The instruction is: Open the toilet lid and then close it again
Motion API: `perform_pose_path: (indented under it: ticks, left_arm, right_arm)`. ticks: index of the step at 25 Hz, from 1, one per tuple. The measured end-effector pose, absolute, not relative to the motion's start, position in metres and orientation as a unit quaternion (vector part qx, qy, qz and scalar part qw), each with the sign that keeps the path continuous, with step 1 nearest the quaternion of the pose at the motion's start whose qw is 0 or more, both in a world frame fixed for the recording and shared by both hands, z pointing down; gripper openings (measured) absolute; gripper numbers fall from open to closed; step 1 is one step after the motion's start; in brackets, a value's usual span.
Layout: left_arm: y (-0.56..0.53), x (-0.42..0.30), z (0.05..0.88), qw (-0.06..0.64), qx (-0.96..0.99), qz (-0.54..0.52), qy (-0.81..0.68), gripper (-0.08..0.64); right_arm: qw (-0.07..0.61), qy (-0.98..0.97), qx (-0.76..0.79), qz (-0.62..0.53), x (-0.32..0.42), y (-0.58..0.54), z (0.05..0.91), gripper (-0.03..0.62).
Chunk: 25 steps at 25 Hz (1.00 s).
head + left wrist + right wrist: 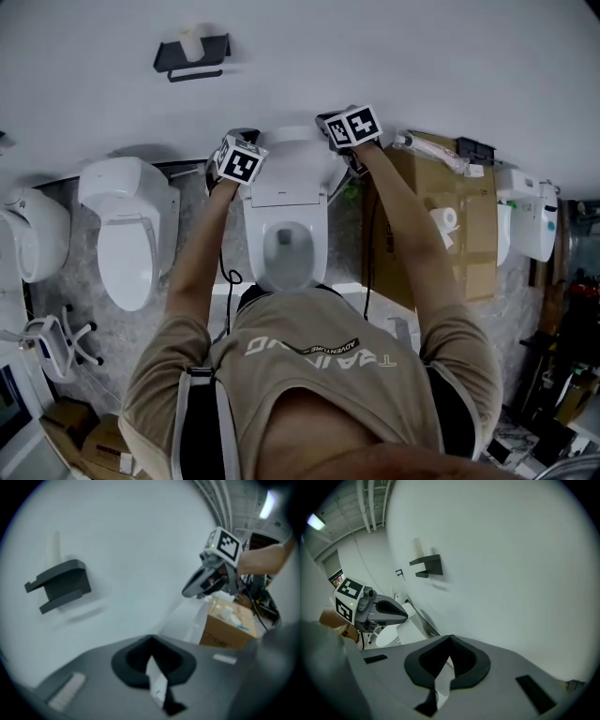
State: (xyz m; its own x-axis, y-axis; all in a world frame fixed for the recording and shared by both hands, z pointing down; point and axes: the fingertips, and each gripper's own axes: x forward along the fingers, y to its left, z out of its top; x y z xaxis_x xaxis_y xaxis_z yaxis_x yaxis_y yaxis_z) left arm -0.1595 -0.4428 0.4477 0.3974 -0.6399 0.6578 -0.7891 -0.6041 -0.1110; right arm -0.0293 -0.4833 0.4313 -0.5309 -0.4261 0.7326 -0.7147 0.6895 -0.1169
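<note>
As left tongs [150,641] and right tongs [450,639] flank it, toilet lid [292,150] stands raised

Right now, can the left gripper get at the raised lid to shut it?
Probably yes: left gripper sits at the upright lid's top left corner, nothing between; a white sliver, likely its edge, shows in its jaws.

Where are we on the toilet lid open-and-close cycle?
Done: the white plastic toilet lid stands raised, with the white ceramic bowl exposed below it. In hand: the left gripper and right gripper each appear clamped on a lid edge, a white sliver showing between the jaws. Remaining: lowering the lid shut.
</note>
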Motion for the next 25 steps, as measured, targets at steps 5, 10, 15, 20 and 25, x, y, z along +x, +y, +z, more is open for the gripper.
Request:
perform_pose_path:
  ticks: [5,10,15,20,25]
  left_arm:
    - [-0.417,-0.158,0.445,0.108,0.829,0.350,-0.423,0.003]
    - [-0.385,-0.156,0.445,0.111,0.829,0.347,-0.424,0.003]
    - [-0.354,-0.156,0.447,0.115,0.831,0.338,-0.427,0.003]
    - [-0.320,-0.155,0.451,0.135,0.826,0.340,-0.428,0.003]
    - [-0.291,-0.155,0.458,0.145,0.824,0.345,-0.425,0.003]
  right_arm:
    - [0.366,-0.848,0.326,0.201,-0.030,-0.461,0.433,0.012]
    - [0.369,-0.853,0.316,0.189,-0.031,-0.429,0.434,0.012]
    - [0.355,-0.863,0.308,0.188,-0.027,-0.391,0.433,0.012]
    - [0.344,-0.866,0.306,0.194,-0.019,-0.356,0.437,0.014]
    - [0.334,-0.870,0.302,0.201,-0.017,-0.324,0.444,0.012]
